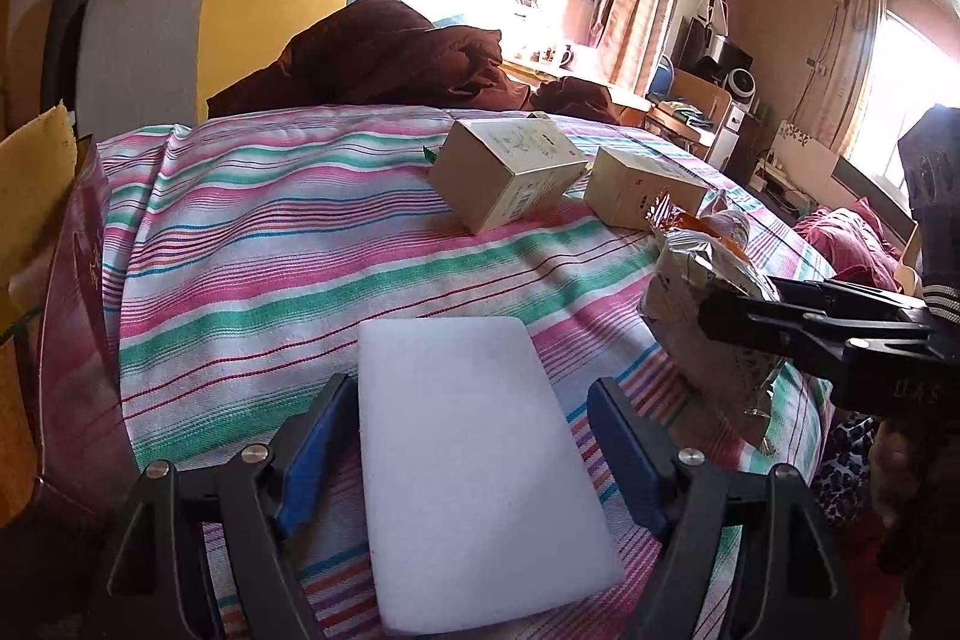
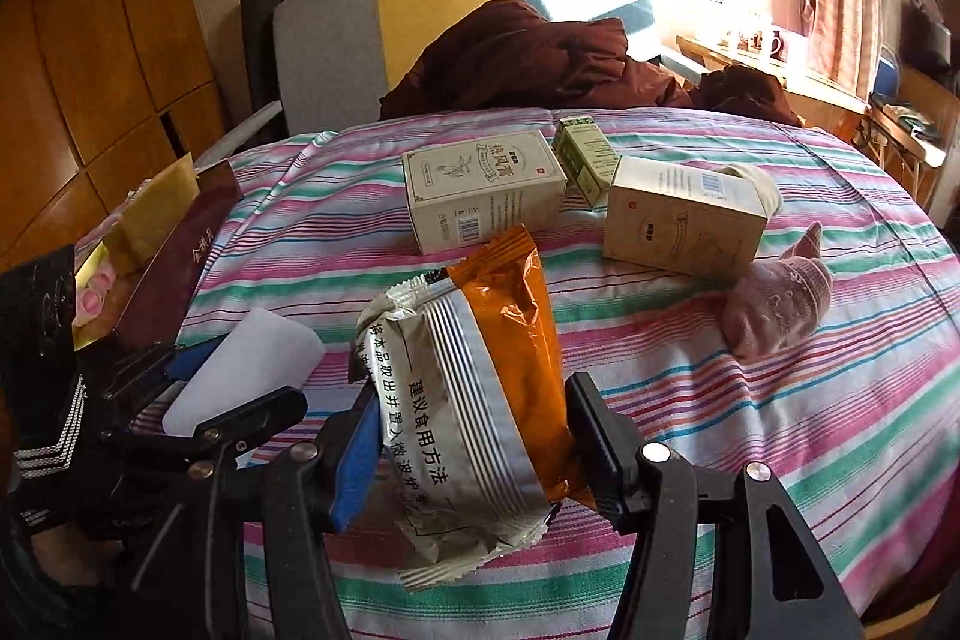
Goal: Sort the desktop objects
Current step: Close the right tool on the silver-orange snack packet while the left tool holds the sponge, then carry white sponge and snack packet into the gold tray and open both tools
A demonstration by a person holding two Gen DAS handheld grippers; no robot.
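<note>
1. The two pale cardboard cartons, one with a plant drawing (image 2: 483, 187) and one with a barcode (image 2: 684, 220), lie on their sides well back on the striped bedcover (image 2: 750, 430). They look stiff and light, so I judge opposite flat faces the safest hold, since corners may crush

2. The white rectangular foam pad (image 1: 474, 466) lies flat on the cover between the blue pads of the left gripper (image 1: 474, 451). Its jaws are spread, the left pad touching or nearly touching the pad's edge and the right one apart. It is probably very light and squashy, so take the long edges gently

3. The orange and silver foil snack packet (image 2: 474, 394) is pinched across its width by the right gripper (image 2: 474, 436), near the cover's front edge. The foil looks slippery and crinkly and the contents may break, so a moderate squeeze at mid-body seems best

4. The pink knitted glove (image 2: 777, 304) lies beside the barcode carton: soft and limp, best grabbed by a bunched fold

5. The small green box (image 2: 585, 160) sits behind the cartons, rigid and light
</note>
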